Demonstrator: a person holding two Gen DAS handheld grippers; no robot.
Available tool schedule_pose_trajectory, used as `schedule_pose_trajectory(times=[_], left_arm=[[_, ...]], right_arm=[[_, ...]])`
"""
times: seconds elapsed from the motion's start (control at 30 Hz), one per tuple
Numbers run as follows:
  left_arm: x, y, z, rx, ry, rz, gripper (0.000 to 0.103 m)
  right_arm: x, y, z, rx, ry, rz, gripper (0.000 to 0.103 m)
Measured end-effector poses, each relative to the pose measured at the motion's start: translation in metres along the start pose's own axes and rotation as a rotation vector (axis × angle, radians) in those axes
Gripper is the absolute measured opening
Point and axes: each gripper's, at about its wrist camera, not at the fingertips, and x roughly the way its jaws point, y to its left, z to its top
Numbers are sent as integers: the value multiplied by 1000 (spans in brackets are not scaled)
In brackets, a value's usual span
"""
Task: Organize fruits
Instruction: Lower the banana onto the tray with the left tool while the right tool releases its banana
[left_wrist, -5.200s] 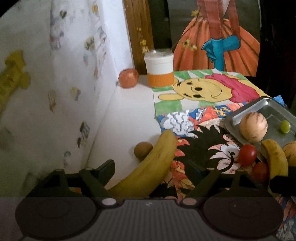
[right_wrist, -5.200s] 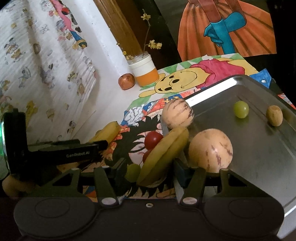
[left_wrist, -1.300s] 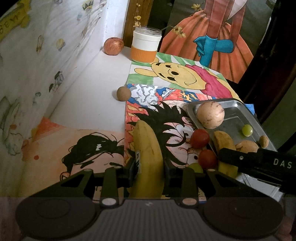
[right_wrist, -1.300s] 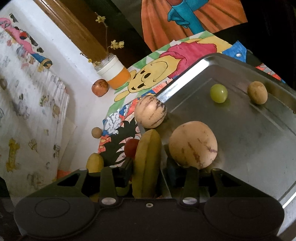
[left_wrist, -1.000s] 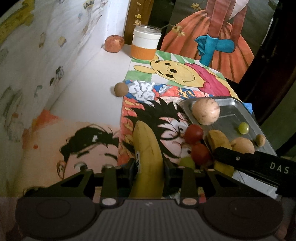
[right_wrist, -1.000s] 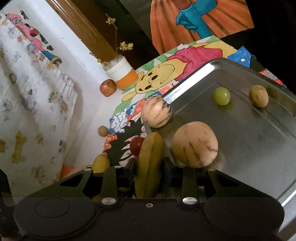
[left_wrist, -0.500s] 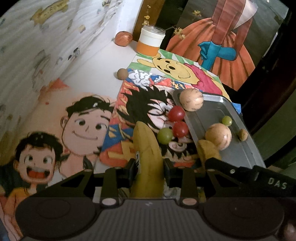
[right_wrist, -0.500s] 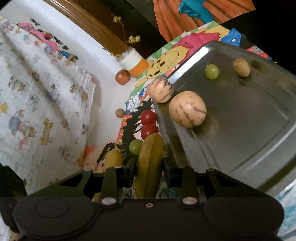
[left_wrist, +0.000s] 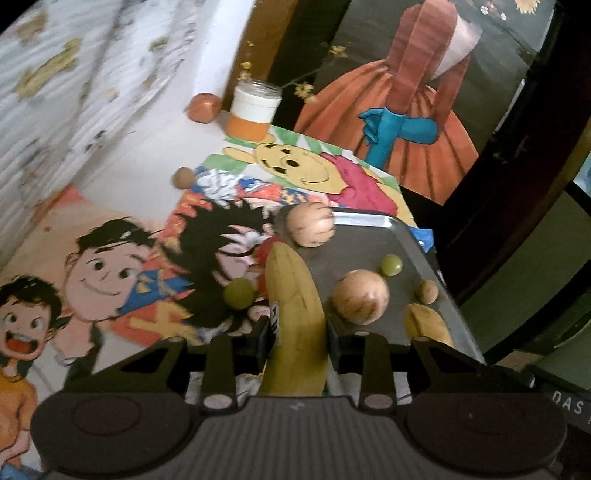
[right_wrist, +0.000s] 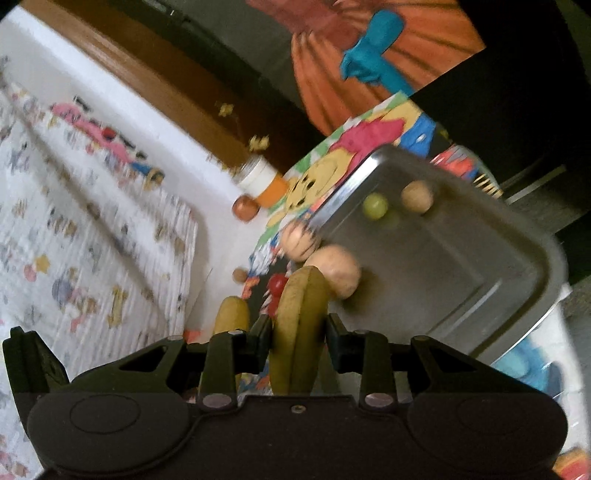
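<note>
My left gripper (left_wrist: 297, 326) is shut on a yellow banana (left_wrist: 295, 306) held above the left edge of a steel tray (left_wrist: 421, 258). My right gripper (right_wrist: 297, 334) is shut on a second banana (right_wrist: 301, 325), whose tip (left_wrist: 424, 325) shows low on the tray side in the left wrist view. On the tray lie two striped round melons (left_wrist: 360, 301) (left_wrist: 310, 225), a green grape (left_wrist: 391, 264) and a small brown fruit (left_wrist: 426, 291). A green grape (left_wrist: 239, 292) and red tomatoes (right_wrist: 277, 286) rest on the cartoon mat left of the tray.
A white and orange jar (left_wrist: 255, 110) and a reddish apple (left_wrist: 204, 107) stand at the back by the wall. A small brown fruit (left_wrist: 183, 177) lies on the white surface. Printed cloth (right_wrist: 74, 240) covers the left side. Dark floor drops off right of the tray.
Both grippers have drawn back and risen with their bananas, so the tray and fruits look smaller and farther. The left view has swung right toward the tray. The right view has rolled.
</note>
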Motion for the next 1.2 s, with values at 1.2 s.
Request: schedule_pose_trajectory(times=[1.2], left_arm=[[102,-53,65,311,17,-83,35]], right_arm=[[35,-62,41,-40,-24,-66,34]])
